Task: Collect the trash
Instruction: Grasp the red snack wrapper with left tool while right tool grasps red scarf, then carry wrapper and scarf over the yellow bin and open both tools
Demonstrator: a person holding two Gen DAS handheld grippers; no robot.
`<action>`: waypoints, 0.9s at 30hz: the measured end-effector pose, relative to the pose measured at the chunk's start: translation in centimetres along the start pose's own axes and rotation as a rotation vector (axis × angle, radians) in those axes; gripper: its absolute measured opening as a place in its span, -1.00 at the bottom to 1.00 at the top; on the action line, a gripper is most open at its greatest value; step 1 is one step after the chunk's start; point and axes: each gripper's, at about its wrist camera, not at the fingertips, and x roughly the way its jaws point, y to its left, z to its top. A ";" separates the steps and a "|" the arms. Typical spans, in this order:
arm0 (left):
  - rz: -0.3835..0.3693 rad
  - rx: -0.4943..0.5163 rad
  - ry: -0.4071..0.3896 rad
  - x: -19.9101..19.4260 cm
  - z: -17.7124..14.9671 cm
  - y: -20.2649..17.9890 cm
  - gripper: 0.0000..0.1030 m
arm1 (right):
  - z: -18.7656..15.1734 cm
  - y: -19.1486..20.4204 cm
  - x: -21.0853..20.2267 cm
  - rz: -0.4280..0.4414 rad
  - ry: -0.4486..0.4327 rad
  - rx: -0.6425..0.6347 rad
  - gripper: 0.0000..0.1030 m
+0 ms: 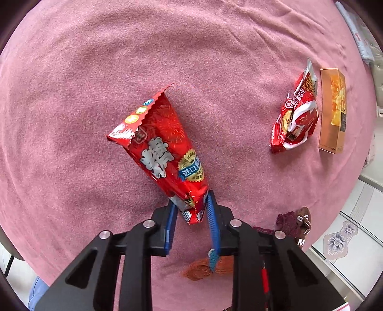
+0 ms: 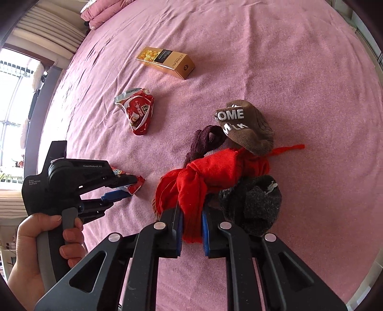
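Observation:
My left gripper (image 1: 191,203) is shut on the lower end of a long red snack bag (image 1: 165,148) and holds it above the pink bedspread (image 1: 95,71). In the right wrist view the left gripper (image 2: 119,189) shows at the left with the bag's end (image 2: 134,185) between its fingers. A crumpled red wrapper (image 1: 295,114) (image 2: 140,110) and a gold carton (image 1: 334,110) (image 2: 165,62) lie on the bed. My right gripper (image 2: 191,215) is shut on a red cloth (image 2: 210,174) in a pile of clothes.
The pile holds a brown sock (image 2: 246,124), a maroon sock (image 2: 205,141) and a dark grey sock (image 2: 253,203). An orange cloth (image 1: 205,270) lies under the left gripper. Folded pink bedding (image 2: 103,9) sits at the far end. A window (image 2: 14,100) is at the left.

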 end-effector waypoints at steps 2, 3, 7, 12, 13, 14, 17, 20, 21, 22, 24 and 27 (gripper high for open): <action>0.002 0.021 -0.001 -1.0 0.3 0.6 -0.52 | -0.6 0.2 -0.7 0.003 -0.008 -0.007 -0.77; -0.002 0.034 0.002 -1.3 -0.1 0.9 -0.53 | -0.9 0.4 -1.1 0.004 -0.013 -0.010 -0.76; 0.017 0.113 0.006 -2.0 -2.9 0.8 -0.53 | -2.3 0.8 -2.7 0.010 -0.029 -0.021 -0.77; 0.039 0.252 0.010 -3.4 -6.8 1.5 -0.53 | -4.4 0.6 -4.7 0.005 -0.051 -0.016 -0.77; 0.044 0.279 0.013 -3.6 -7.7 1.7 -0.53 | -4.9 0.5 -5.1 0.004 -0.057 -0.014 -0.77; 0.052 0.306 0.013 -3.8 -8.4 1.8 -0.53 | -5.4 0.4 -5.5 0.004 -0.063 -0.010 -0.77; 0.071 0.386 0.016 -4.1 -11.0 1.8 -0.53 | -7.4 -0.1 -6.8 0.007 -0.078 0.010 -0.77; 0.078 0.463 0.024 -4.3 -13.7 1.2 -0.53 | -9.5 -0.8 -8.4 0.009 -0.101 0.031 -0.77; 0.082 0.490 0.026 -4.2 -14.4 0.9 -0.53 | -10.2 -1.1 -9.0 0.008 -0.110 0.038 -0.77; 0.087 0.518 0.026 -4.3 -15.3 0.8 -0.53 | -11.0 -1.4 -9.6 0.010 -0.119 0.047 -0.77; 0.087 0.564 0.029 -4.5 -17.2 0.4 -0.53 | -12.5 -2.1 -10.8 0.012 -0.136 0.064 -0.77; 0.090 0.640 0.036 -4.7 -19.8 -0.7 -0.53 | -14.7 -3.4 -12.3 0.003 -0.158 0.089 -0.77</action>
